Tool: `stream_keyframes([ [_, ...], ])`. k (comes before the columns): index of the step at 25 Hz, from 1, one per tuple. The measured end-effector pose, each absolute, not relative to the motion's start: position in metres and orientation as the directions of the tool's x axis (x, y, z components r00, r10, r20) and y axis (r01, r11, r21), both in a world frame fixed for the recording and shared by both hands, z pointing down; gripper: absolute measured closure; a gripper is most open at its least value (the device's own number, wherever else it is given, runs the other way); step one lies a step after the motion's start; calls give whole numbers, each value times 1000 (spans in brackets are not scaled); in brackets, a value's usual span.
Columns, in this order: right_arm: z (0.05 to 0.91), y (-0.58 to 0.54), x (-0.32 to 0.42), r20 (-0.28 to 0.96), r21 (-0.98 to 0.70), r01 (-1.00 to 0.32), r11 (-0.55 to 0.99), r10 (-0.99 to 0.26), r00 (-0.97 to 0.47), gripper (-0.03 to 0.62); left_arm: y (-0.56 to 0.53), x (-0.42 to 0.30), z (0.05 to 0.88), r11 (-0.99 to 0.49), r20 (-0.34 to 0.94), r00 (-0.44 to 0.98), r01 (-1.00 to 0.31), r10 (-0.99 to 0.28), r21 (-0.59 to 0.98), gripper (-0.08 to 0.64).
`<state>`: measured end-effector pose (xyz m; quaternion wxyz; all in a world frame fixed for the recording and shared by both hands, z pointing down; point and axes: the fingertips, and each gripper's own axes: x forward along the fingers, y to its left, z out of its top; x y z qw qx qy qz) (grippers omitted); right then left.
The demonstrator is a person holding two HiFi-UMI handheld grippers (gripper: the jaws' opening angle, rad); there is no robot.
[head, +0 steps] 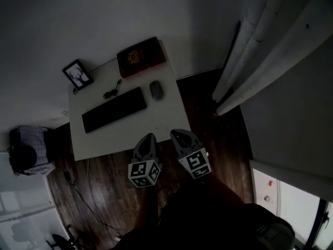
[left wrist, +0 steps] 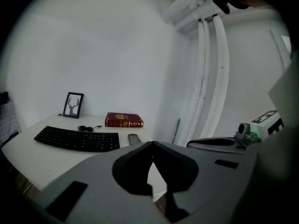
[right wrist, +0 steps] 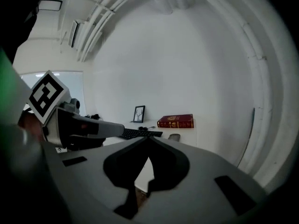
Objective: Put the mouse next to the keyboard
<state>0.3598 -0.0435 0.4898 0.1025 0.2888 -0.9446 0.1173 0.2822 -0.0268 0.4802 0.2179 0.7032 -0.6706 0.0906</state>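
1. Down at the near edge of the white rectangular table, the left gripper and the right gripper hover side by side. Their tips point toward the far wall, and their marker cubes face back toward the person.
2. Each gripper's jaws are pressed together with nothing between them, as the left gripper view and the right gripper view both show.
3. The small dark grey oval computer mouse lies flat on the table, just beside the right end of the long black keyboard with a narrow gap between them. It is well apart from both grippers.
4. A dark red hardcover book lies just beyond the mouse. A black-framed deer picture stands at the far left corner.
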Motion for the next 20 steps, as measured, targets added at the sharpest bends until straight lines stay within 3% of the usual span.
stream_keyframes([
  [9,473,12,368,243,-80,-527,846,-496,-834,572,24,303,468,-10,360,77,-983,-930,185,557],
  [20,466,26,355,203,-92,-497,863,-472,-858,572,29,308,465,-16,354,87,-980,-931,198,557],
])
